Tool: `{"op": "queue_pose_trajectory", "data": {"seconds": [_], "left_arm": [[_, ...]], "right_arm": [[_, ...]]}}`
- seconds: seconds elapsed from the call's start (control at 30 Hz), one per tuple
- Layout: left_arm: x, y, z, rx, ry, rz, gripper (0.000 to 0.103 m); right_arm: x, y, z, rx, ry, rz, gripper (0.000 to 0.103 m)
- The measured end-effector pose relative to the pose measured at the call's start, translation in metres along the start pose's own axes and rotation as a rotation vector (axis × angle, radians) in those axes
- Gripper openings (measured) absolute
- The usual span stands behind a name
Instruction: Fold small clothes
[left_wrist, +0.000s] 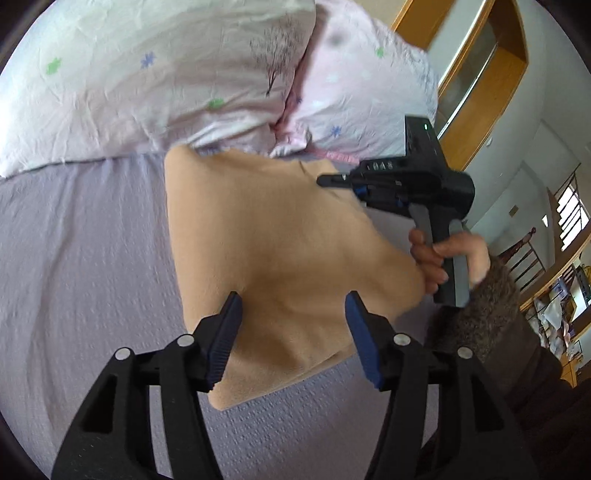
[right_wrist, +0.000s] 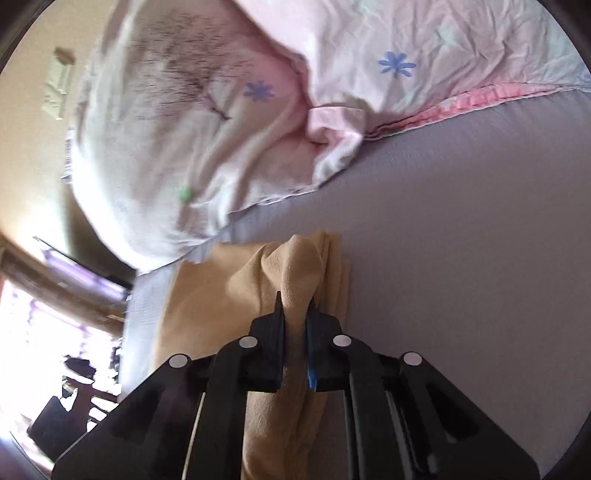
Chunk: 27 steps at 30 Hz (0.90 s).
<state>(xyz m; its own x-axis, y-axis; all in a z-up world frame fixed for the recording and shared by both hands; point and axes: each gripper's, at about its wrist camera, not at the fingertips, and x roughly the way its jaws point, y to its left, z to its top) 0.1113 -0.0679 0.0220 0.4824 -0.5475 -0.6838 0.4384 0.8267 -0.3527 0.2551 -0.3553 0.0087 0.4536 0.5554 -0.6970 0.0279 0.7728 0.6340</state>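
A tan garment (left_wrist: 280, 251) lies on the lavender bedsheet (left_wrist: 85, 258), its far edge tucked just under the rumpled pink flowered duvet (left_wrist: 155, 81) that is heaped along the far side of the bed. In the left wrist view the left gripper (left_wrist: 293, 314) hovers above the near part of the cloth with its two blue-padded fingers (left_wrist: 225, 339) spread wide apart and nothing between them; the cloth shows in the gap below. To the right in that view, the right gripper (left_wrist: 369, 181) is held by a hand (left_wrist: 447, 258) in a brown fuzzy-cuffed sleeve (left_wrist: 491, 306), and it reaches in over the far right corner of the garment. The right wrist view shows that gripper's (right_wrist: 295, 306) fingers drawn close together and clamped on a bunched fold of the tan fabric, which rises in a small peak just past the fingertips and trails back beneath the tool. The rest of the garment spreads flat to the left of the pinched fold, with layered edges visible on its right side against the sheet. Both views are somewhat motion-blurred.
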Motion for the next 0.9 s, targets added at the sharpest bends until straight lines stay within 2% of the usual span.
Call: {"op": "queue_pose_trajectory", "data": {"seconds": [0.03,0.1,0.17,0.2,0.23,0.27,0.3,0.4,0.47,0.53,0.6,0.63,0.7,0.73,0.77,0.83,0.9], "left_arm": [[0.005,0.001,-0.001,-0.004,0.016,0.003,0.058],[0.009,0.001,-0.003,0.003,0.034,0.012,0.058],[0.004,0.000,-0.002,0.009,0.025,0.001,0.062],[0.002,-0.001,-0.002,0.005,0.022,-0.010,0.063],[-0.001,-0.001,-0.002,-0.001,0.022,-0.019,0.064],[-0.006,-0.002,-0.004,0.000,0.018,-0.027,0.066],[-0.009,-0.005,-0.006,0.007,0.014,-0.029,0.067],[-0.017,-0.010,-0.015,0.018,0.010,-0.022,0.073],[-0.015,-0.008,-0.019,0.006,0.013,-0.027,0.075],[-0.013,-0.008,-0.022,-0.003,0.020,-0.027,0.075],[-0.013,-0.008,-0.025,-0.005,0.023,-0.017,0.075],[-0.015,-0.010,-0.027,-0.004,0.023,-0.013,0.076],[-0.028,-0.015,-0.034,0.009,0.008,0.009,0.088],[-0.034,-0.017,-0.037,0.012,-0.002,0.041,0.101],[-0.042,-0.019,-0.043,0.014,-0.014,0.098,0.101],[-0.048,-0.020,-0.050,0.013,0.005,0.190,0.101],[-0.047,-0.020,-0.058,0.004,0.044,0.273,0.101]], "right_arm": [[0.003,-0.007,0.000,0.040,0.003,0.004,0.009],[-0.003,-0.009,-0.002,0.043,-0.003,0.010,0.011],[-0.027,0.001,-0.010,0.002,-0.056,-0.012,0.020],[-0.039,0.006,-0.015,-0.012,-0.079,0.027,0.028],[-0.055,0.013,-0.024,-0.028,-0.088,0.127,0.054],[-0.067,0.018,-0.034,-0.045,-0.082,0.222,0.074],[-0.077,0.028,-0.048,-0.073,-0.059,0.323,0.075],[-0.075,0.046,-0.084,-0.105,0.046,0.415,0.075],[-0.064,0.043,-0.108,-0.085,0.107,0.374,0.075],[-0.043,0.028,-0.119,-0.043,0.133,0.249,0.072],[-0.039,0.012,-0.121,0.026,0.128,0.295,0.068],[-0.047,0.012,-0.122,0.036,0.119,0.304,0.069],[-0.067,0.022,-0.126,-0.022,0.070,0.284,0.085],[-0.082,0.029,-0.131,-0.072,0.026,0.269,0.094],[-0.090,0.036,-0.136,-0.105,-0.005,0.247,0.102],[-0.110,0.045,-0.149,-0.177,-0.064,0.153,0.102],[-0.115,0.051,-0.162,-0.227,-0.076,0.025,0.102]]}}
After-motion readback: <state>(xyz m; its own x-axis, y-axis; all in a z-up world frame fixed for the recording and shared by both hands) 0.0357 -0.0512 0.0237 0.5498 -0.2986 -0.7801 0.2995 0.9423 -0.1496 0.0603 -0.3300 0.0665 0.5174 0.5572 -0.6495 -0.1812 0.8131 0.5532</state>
